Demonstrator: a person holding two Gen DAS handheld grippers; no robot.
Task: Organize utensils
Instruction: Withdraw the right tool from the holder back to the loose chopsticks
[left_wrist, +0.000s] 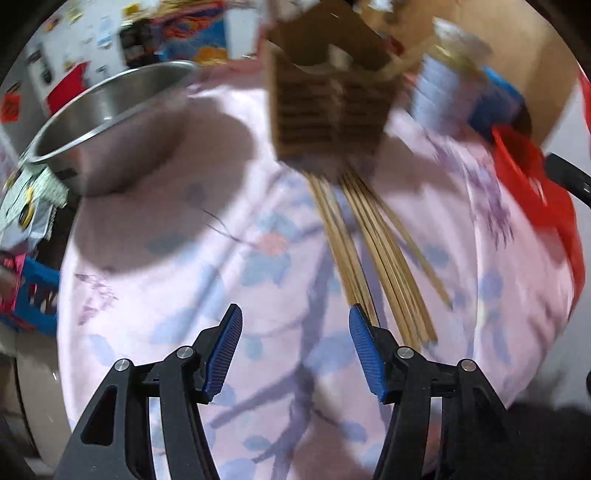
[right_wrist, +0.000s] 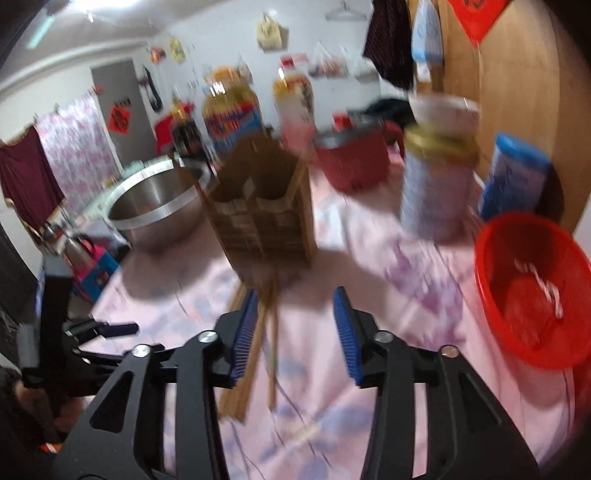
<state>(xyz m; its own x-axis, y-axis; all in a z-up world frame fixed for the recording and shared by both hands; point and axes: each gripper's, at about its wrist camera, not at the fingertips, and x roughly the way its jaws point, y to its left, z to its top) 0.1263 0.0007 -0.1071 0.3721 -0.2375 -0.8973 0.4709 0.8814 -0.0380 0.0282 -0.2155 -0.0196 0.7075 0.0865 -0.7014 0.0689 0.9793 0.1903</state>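
No chopsticks (left_wrist: 373, 251) stowed yet: all lie loose on the tablecloth (left_wrist: 184, 295) before the wooden holder (left_wrist: 328, 110). My left gripper (left_wrist: 295, 354) and right gripper (right_wrist: 295, 332) are wide, empty.

Bare tablecloth (left_wrist: 155, 295) under both tools, chopsticks (left_wrist: 373, 258) and wooden holder (right_wrist: 264, 218) ahead, steel pot (right_wrist: 159, 206) forward-left, red basket (right_wrist: 532, 295) right.

1 holder (left_wrist: 328, 110), 1 bowl (left_wrist: 107, 122), 1 basket (right_wrist: 532, 291)
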